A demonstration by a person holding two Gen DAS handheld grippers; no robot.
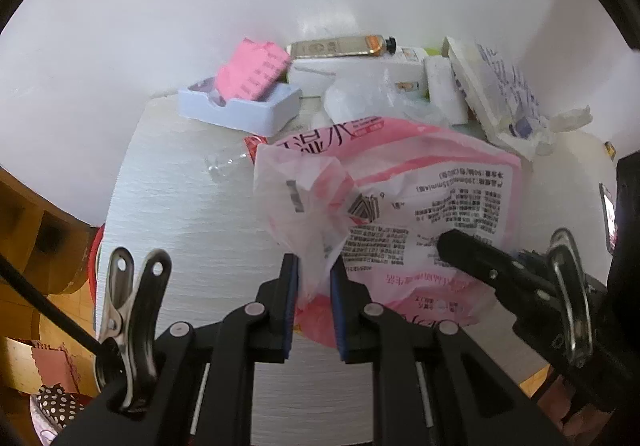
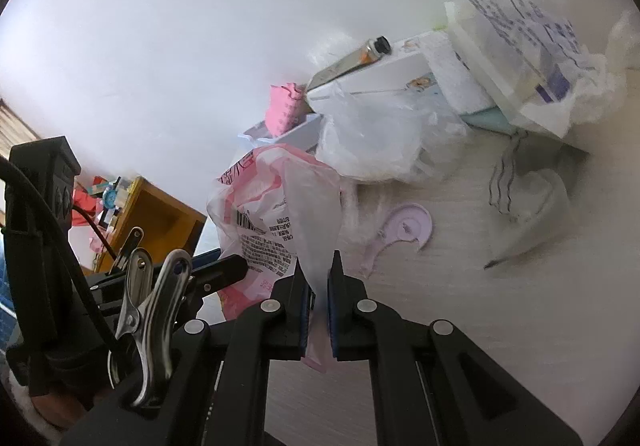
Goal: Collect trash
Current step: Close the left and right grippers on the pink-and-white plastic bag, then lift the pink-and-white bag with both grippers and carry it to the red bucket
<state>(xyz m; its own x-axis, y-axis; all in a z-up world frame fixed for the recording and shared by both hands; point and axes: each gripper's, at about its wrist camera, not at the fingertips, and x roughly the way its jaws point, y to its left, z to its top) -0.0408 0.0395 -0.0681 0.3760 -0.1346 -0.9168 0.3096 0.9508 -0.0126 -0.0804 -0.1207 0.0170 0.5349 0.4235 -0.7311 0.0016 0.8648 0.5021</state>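
Both jaws pinch one pink-and-white plastic wrapper: the left gripper clamps its crumpled edge, the right gripper another fold, above the white tabletop.

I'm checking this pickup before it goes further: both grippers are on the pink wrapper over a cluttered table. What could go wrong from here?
1. The left gripper and right gripper each pinch only a thin fold of the pink plastic wrapper; it could slip out or tear if they pull apart.
2. The wrapper hangs close to the clear plastic bag and the purple plastic piece, so it may drag them along.
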